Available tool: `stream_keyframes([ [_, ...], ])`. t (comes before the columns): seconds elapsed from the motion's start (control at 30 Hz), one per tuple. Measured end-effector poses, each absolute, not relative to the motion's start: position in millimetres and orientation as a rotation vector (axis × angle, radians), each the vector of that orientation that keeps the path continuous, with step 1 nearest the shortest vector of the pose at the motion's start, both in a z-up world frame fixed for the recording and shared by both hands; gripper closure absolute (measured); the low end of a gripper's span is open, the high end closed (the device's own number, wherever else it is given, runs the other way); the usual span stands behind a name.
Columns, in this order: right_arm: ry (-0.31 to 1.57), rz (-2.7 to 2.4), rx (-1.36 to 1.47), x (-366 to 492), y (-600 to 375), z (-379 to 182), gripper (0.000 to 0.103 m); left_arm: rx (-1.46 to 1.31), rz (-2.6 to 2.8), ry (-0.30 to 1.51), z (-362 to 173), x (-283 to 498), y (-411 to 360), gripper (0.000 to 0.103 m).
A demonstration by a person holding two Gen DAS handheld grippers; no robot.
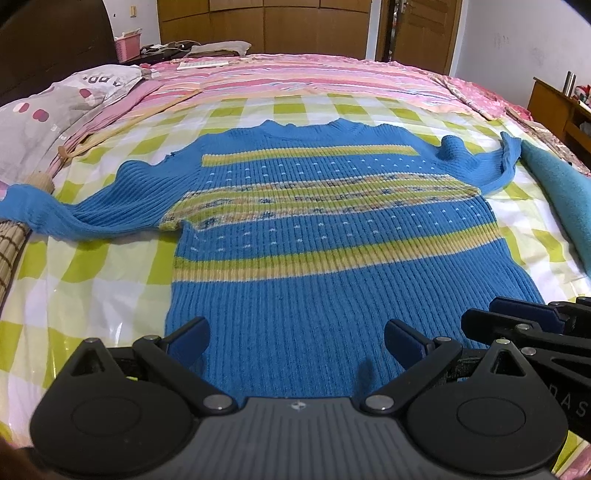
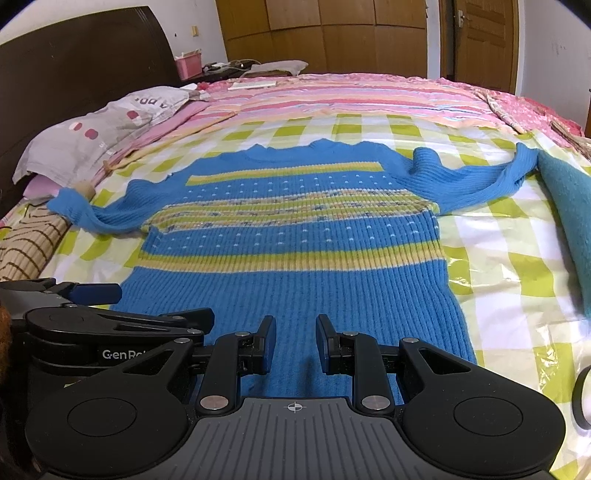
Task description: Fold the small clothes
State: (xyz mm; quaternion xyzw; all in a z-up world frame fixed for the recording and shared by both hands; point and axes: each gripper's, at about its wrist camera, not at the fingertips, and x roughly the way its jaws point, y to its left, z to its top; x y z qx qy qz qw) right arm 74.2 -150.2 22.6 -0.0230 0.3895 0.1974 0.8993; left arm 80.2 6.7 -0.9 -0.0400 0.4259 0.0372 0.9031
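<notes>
My left fingers [image 1: 295,341] gape wide, my right fingers [image 2: 295,341] stand narrow, both empty above the sweater [image 1: 314,229]. It lies flat on the checked bed [image 1: 92,273]; wooden wardrobe [image 1: 266,26] at twelve o'clock.

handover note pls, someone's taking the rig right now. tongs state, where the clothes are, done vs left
Left tongs: wide open, empty, over the sweater's hem.
Right tongs: partly open, a narrow gap, nothing between the pads, also over the hem, beside the left.
Sweater: blue with stripes, spread flat on the checked sheet, hem nearest the tongs, collar far, both sleeves stretched out sideways. The right sleeve's cuff curls up by a teal cloth at the right edge.
Done: sweater laid out flat, no fold made.
Left: all of the folding, likely sleeves in first, then the body. The teal cloth may be next.
</notes>
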Motion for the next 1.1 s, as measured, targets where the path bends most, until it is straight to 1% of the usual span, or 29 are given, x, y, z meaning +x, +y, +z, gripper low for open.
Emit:
stream_keyframes([
  [0.23,0.794,0.405,-0.022,84.7,-157.9,24.1,0.079,-0.082,0.081,0.881,-0.6,91.0,6.6,0.0],
  [0.83,0.776,0.354,-0.074,109.0,-177.0,29.0,0.079,-0.057,0.062,0.885,0.3,109.8,-8.6,0.0],
  [0.93,0.785,0.33,-0.063,118.1,-186.7,31.7,0.079,-0.06,0.049,0.88,1.6,112.2,-11.6,0.0],
  [1.1,0.749,0.279,-0.073,141.3,-206.6,37.4,0.079,-0.063,0.03,0.864,4.8,121.1,-17.8,0.0],
])
